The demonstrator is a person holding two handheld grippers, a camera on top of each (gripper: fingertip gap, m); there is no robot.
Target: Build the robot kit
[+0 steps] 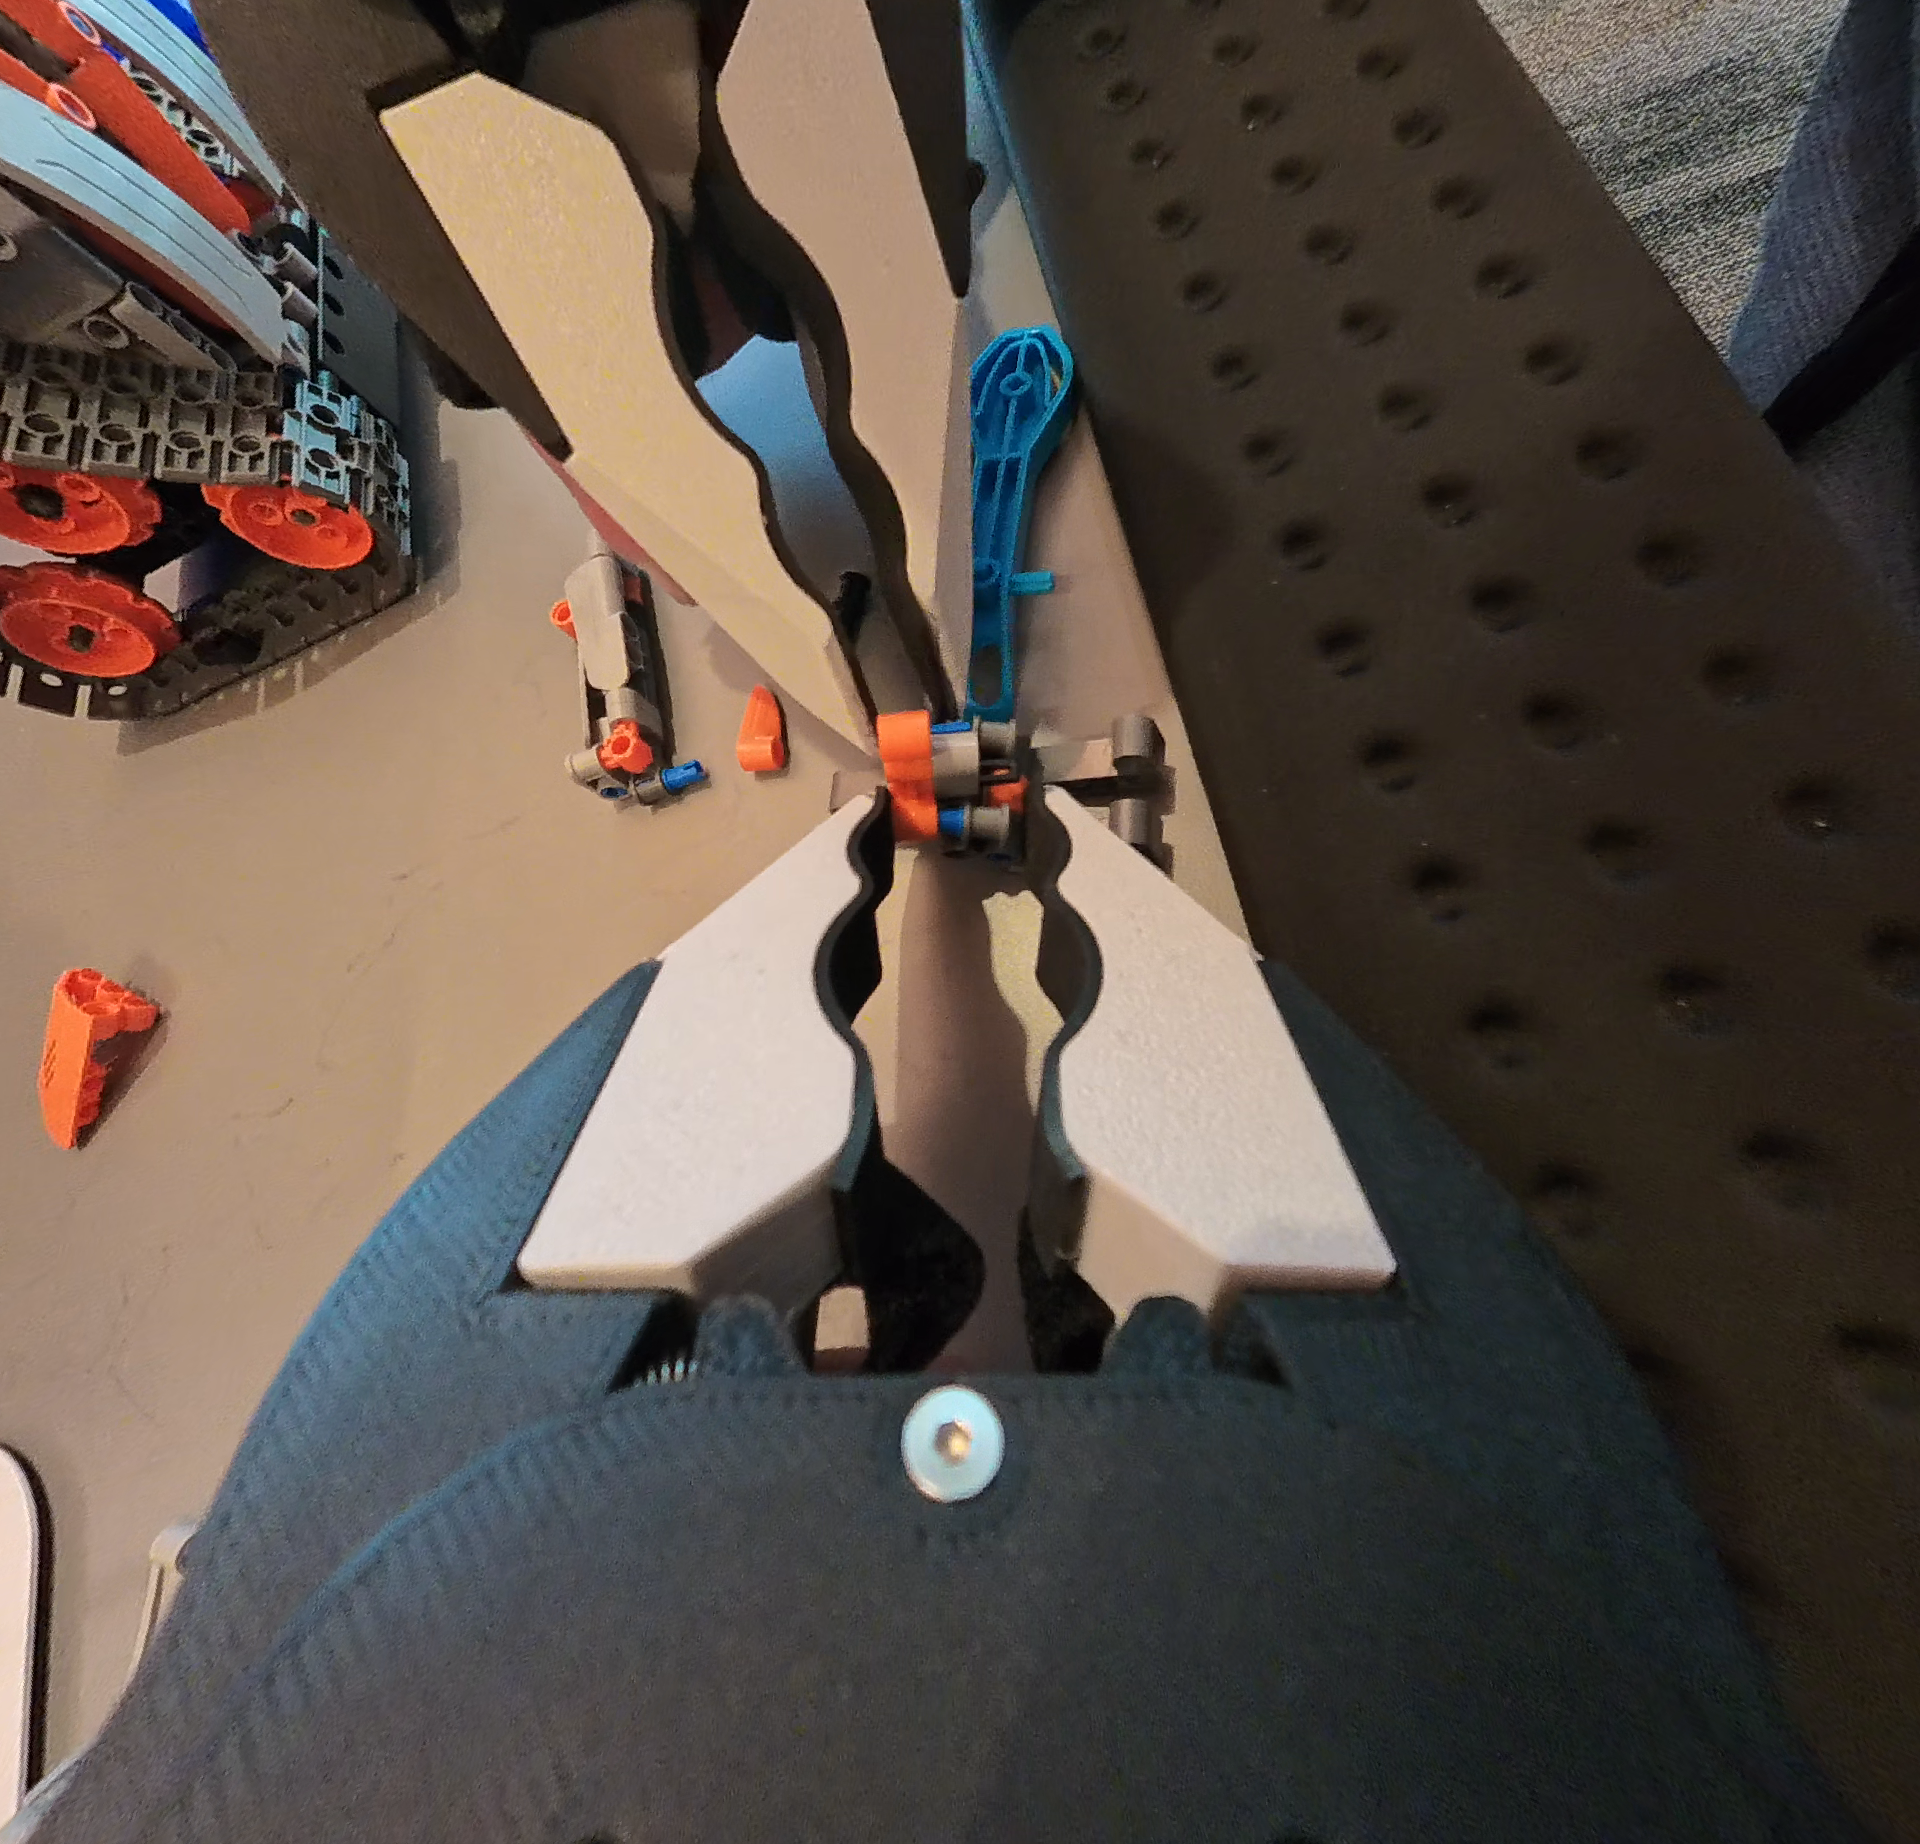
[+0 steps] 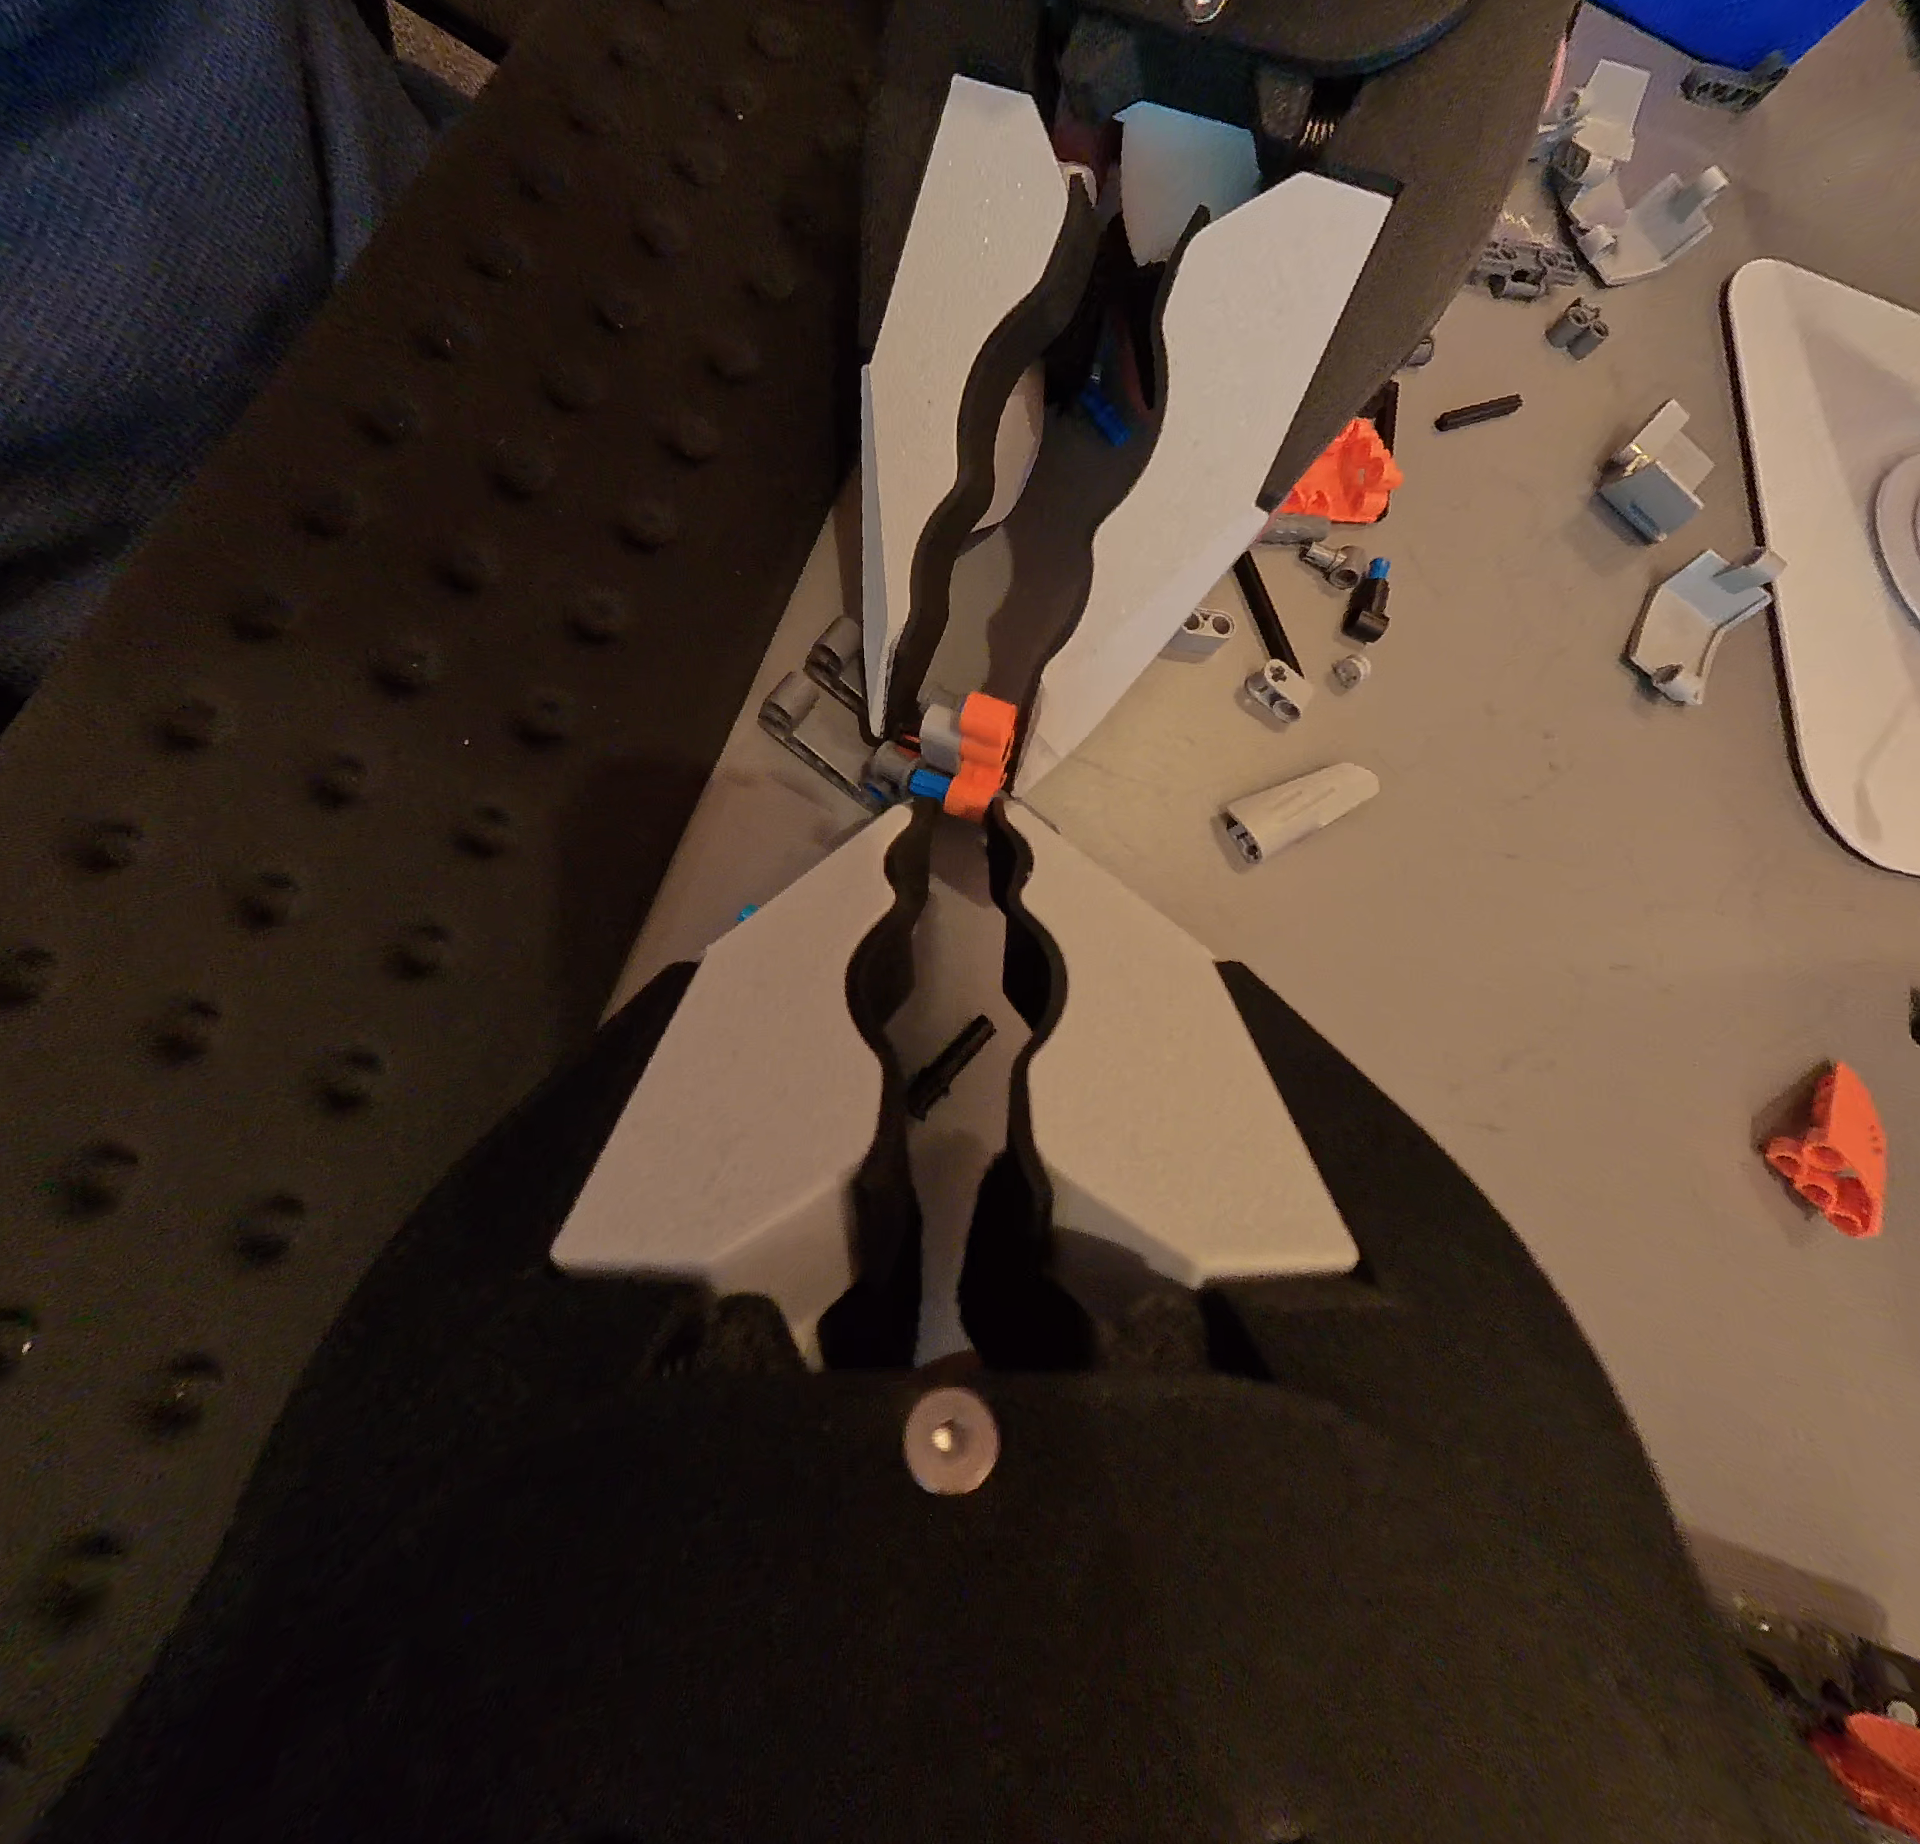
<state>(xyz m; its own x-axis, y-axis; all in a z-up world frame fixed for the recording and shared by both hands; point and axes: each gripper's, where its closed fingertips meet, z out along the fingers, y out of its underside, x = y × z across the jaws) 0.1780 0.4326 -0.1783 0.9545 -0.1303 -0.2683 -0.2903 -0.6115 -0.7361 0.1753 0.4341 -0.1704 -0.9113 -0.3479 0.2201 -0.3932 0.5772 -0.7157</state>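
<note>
Both grippers meet tip to tip over the grey table (image 1: 312, 963), at its edge beside the black dimpled panel (image 1: 1455, 547). The left gripper (image 1: 961, 818) has its fingers drawn in around the small orange-and-grey brick assembly (image 1: 951, 781), and the right gripper (image 2: 951, 818) pinches the same cluster from the opposite side, its fingers nearly closed on the orange end. With two grips on so small a piece, a twist or uneven pull could, I reckon, pop the blue pins loose or flick the assembly off the table edge, which runs just beside it. Touching the assembly is a long blue lever piece (image 1: 1003, 506), and a grey cross-piece (image 1: 1138, 781) juts from it toward the panel; either might snag a fingertip. A black pin (image 2: 951, 1062) lies on the table under the right gripper. Well away from the assembly stand a tracked model with orange wheels (image 1: 187, 506), an orange wedge (image 1: 88, 1051), a grey tapered piece (image 2: 1299, 812) and a white tray (image 2: 1829, 568).
</note>
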